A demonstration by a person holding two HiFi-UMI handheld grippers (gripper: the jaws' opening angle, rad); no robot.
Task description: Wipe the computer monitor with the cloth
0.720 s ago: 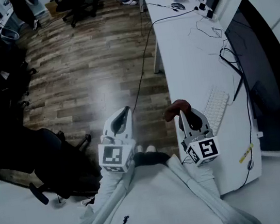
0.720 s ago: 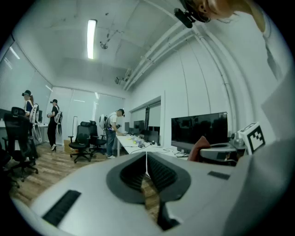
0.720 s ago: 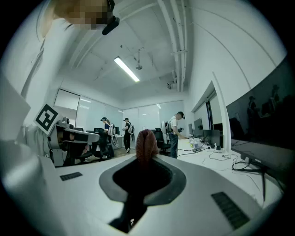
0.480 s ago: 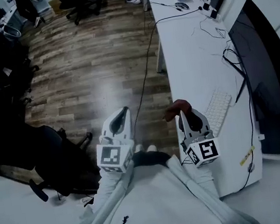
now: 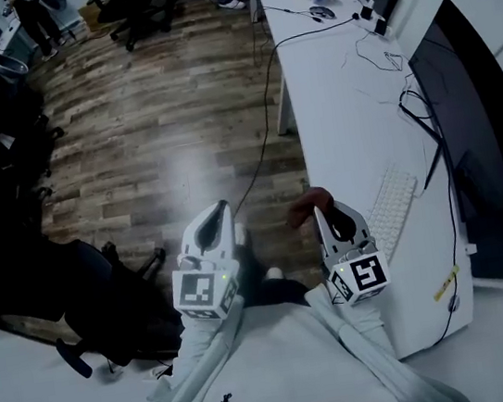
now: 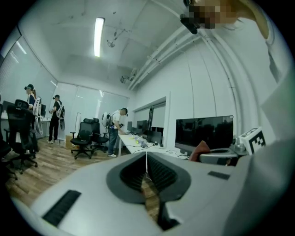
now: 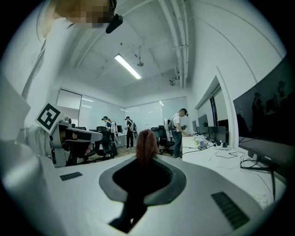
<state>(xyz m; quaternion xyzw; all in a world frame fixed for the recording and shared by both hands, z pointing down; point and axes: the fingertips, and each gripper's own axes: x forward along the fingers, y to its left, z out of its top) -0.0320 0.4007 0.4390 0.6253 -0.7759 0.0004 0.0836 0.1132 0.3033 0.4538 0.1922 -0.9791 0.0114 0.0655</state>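
Left tongs [image 5: 221, 209]: clenched, jaws meeting along a thin seam with nothing between them, as the left gripper view confirms [image 6: 146, 167]. They are held over the wooden floor [image 5: 152, 98], to the left of the bench [image 5: 329, 90].

Right tongs [image 5: 319, 211]: grasping the cloth [image 5: 308, 203], a reddish-brown bunch that stands up past the jaw tips in the right gripper view [image 7: 146, 144]. These tongs are held at the near edge of the bench, just beside the white keyboard [image 5: 390, 201].

The cloth is clear of the monitor [image 5: 480, 133] and does not touch it. The monitor is a large dark screen standing along the far side of the bench, to the right of the keyboard. From the left gripper view the monitor [image 6: 203, 132] shows behind the cloth [image 6: 201, 150].

A black cable [image 5: 258, 152] runs from the bench down across the floor. A dark office chair [image 5: 77, 287] stands to the left of the person.
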